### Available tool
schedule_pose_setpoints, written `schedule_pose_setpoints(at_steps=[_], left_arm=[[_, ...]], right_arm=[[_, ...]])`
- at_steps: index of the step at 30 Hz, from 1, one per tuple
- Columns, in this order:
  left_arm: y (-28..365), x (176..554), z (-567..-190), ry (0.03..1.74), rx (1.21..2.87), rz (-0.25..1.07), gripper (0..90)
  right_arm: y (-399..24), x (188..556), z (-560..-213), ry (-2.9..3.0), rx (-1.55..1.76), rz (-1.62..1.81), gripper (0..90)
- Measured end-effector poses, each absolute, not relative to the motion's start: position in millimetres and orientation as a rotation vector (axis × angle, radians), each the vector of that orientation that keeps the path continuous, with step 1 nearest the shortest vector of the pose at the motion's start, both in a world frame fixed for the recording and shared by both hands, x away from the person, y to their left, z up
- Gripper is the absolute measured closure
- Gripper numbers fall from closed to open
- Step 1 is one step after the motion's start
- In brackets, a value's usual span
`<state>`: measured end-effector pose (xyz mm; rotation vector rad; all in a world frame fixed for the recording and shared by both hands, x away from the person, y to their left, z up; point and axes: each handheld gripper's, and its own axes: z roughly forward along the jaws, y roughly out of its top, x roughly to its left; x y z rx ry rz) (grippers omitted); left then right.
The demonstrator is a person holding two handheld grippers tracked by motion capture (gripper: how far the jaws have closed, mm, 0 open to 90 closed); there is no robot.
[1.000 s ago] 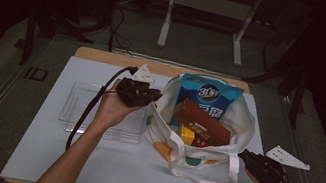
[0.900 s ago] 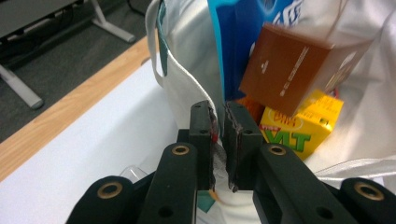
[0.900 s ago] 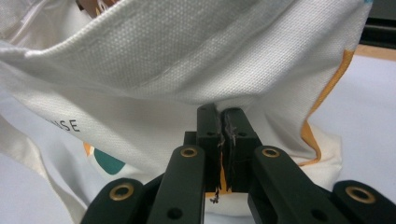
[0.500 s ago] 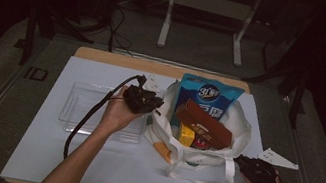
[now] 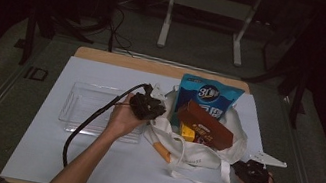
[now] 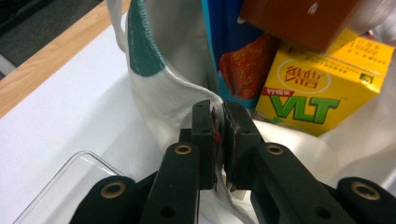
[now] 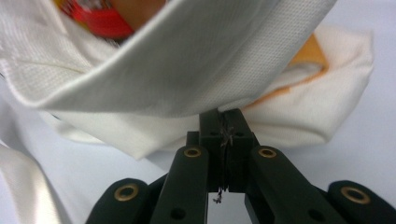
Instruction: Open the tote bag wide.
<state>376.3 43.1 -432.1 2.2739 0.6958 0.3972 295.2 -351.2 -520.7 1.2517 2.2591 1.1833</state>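
Both grippers had been brought lower since the earlier high view frames, and the white tote bag [image 5: 201,151] had been let down with them until it slumped on the white table cover [image 5: 86,169]; the right gripper's jaws had just been closing further, with bag cloth between them.

Taking the tote bag as the landmark and going from left to right: a clear plastic tray [image 5: 82,107] was seen lying on the cover to the left of the bag, near it but apart from it. The left gripper [image 5: 158,108] was held at the bag's left rim, between the tray and the bag, and a black cable [image 5: 89,124] was trailed from it across the tray. In the left gripper view the left gripper [image 6: 219,126] was seen pinched tight on a fold of the bag's rim, its pads pressed onto the cloth.

Inside the bag, a blue snack packet [image 5: 205,96] was stood upright at the back, a brown box [image 5: 208,127] was laid tilted across the opening, and a yellow VLT drink carton [image 6: 322,93] was lodged beneath the box.

At the bag's right lower corner, the right gripper [image 5: 241,167] was seen, just beside a loose strap [image 5: 201,182]. In the right gripper view the right gripper [image 7: 225,122] was shown clamped fully together on the cloth edge of the bag.
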Motion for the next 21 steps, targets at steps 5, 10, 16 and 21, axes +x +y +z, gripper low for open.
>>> schedule_pose_setpoints(at_steps=[5, 10, 16, 21], left_arm=[[40.8, 377.9, -439.0, 0.706, 2.297, 0.398, 83.6], [45.2, 372.5, -431.3, 0.692, 2.263, 0.392, 78.7], [53.6, 362.3, -418.5, 0.652, 2.23, 0.398, 71.4], [59.8, 357.1, -410.8, 0.633, 2.2, 0.385, 68.2]], right_arm=[[-349.0, 297.8, -525.0, 2.28, 1.286, 1.141, 89.5], [-350.9, 292.8, -515.0, 2.258, 1.275, 1.144, 84.2], [-359.8, 283.0, -500.8, 2.234, 1.261, 1.137, 77.6], [-365.7, 277.2, -487.4, 2.227, 1.246, 1.141, 76.4]])
